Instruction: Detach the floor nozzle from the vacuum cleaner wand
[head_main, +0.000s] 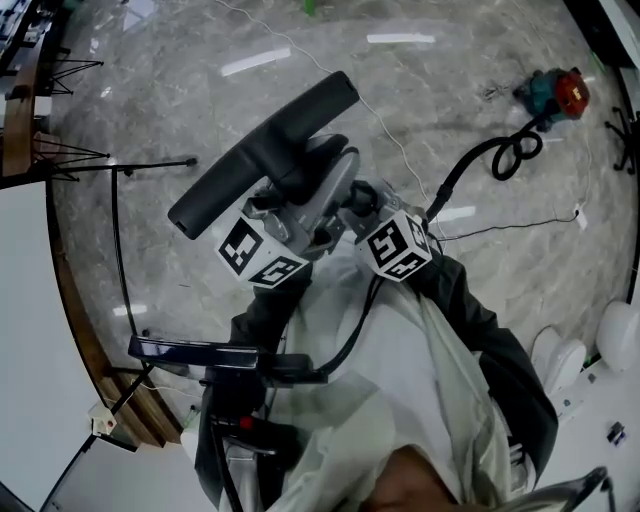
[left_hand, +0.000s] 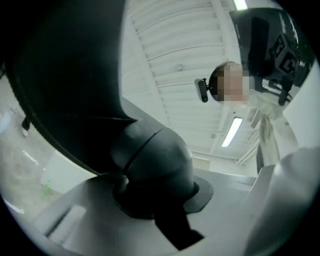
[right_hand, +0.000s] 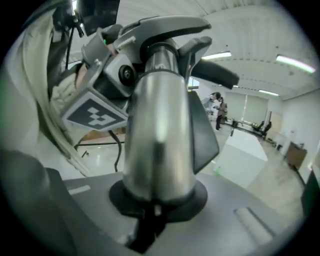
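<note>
Head view shows open grey marble floor (head_main: 300, 60) ahead of us and to the right. At left the free room ends at a brown wooden edge (head_main: 20, 110) and a thin black stand (head_main: 115, 230). A looped black hose (head_main: 505, 155) lies well apart at upper right.

We hold the dark grey floor nozzle (head_main: 262, 152) raised off the floor, in front of the body. Its long axis runs from lower left to upper right in this view.

In the left gripper view, the left tool (left_hand: 155, 192) pinches the nozzle's rounded dark neck (left_hand: 150, 160) and looks up toward the ceiling. The nozzle body fills the upper left of that view.

In the right gripper view, the right tool (right_hand: 155, 200) pinches the silver metal wand tube (right_hand: 157, 145), whose axis runs straight away from the jaws. The two tools sit just beside each other.
</note>
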